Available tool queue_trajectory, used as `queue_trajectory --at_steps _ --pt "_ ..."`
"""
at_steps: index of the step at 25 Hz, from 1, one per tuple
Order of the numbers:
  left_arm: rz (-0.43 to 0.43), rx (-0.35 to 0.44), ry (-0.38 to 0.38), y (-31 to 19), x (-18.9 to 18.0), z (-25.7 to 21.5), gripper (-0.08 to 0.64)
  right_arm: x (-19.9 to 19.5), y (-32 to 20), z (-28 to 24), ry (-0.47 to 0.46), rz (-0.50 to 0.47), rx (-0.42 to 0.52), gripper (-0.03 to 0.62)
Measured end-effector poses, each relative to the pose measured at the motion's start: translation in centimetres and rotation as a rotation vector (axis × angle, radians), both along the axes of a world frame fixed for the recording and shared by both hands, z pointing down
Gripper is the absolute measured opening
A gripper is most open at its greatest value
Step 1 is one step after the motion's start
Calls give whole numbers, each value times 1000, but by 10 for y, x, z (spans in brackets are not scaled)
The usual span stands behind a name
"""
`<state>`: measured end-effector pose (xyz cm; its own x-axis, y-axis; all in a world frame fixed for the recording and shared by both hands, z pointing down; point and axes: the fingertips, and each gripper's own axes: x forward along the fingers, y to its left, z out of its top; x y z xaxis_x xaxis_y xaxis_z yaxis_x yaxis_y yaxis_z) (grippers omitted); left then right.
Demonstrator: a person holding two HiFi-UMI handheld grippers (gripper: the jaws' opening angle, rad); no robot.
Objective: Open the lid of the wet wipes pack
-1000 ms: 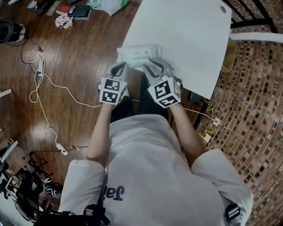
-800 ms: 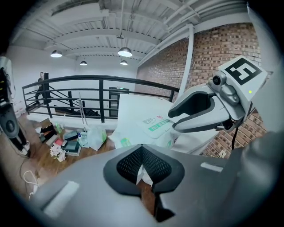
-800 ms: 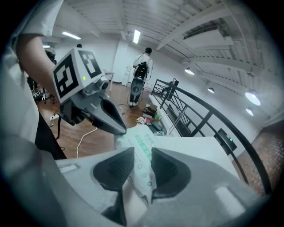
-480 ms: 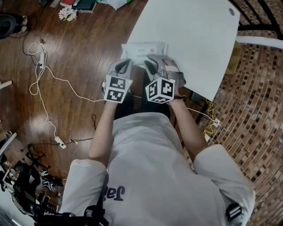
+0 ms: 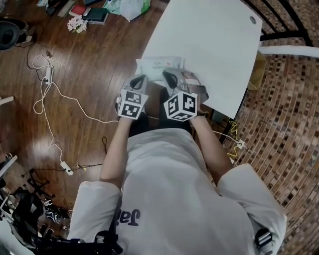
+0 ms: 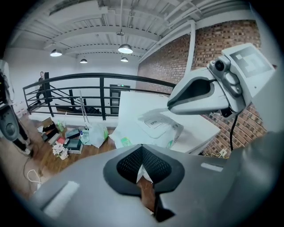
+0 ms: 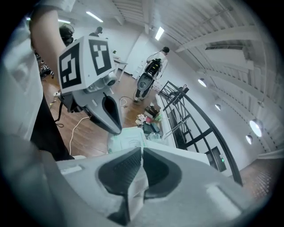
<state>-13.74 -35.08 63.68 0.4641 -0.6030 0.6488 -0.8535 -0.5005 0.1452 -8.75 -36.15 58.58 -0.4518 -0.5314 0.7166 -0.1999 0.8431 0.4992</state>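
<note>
The white wet wipes pack lies on the near left corner of the white table, lid label up. Both grippers meet its near edge side by side. My left gripper is shut, with a sliver of white film from the pack's edge between its pads. The jaws of my right gripper have just been closing; they stand nearly together, with a pale strip of the pack's edge in the slit. The rest of the pack shows just beyond the tips.
Wood floor lies left of the table, with a white cable and power strip and a bag farther off. A cardboard box sits under the table's right side. A black railing runs behind.
The right gripper has rolled, so its marker cube shows a different face, and its jaws have come together at the pack's edge. The left gripper has kept still.
</note>
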Motion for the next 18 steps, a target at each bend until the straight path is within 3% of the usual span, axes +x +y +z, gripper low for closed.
queue_trajectory --at_steps 12,18 --pt "-55 -28 14 -3 2 0 15 -5 -67 -20 -81 -8 -222 5" --pt "-80 -29 18 -4 2 2 15 -11 -92 -8 -79 20 -263 8"
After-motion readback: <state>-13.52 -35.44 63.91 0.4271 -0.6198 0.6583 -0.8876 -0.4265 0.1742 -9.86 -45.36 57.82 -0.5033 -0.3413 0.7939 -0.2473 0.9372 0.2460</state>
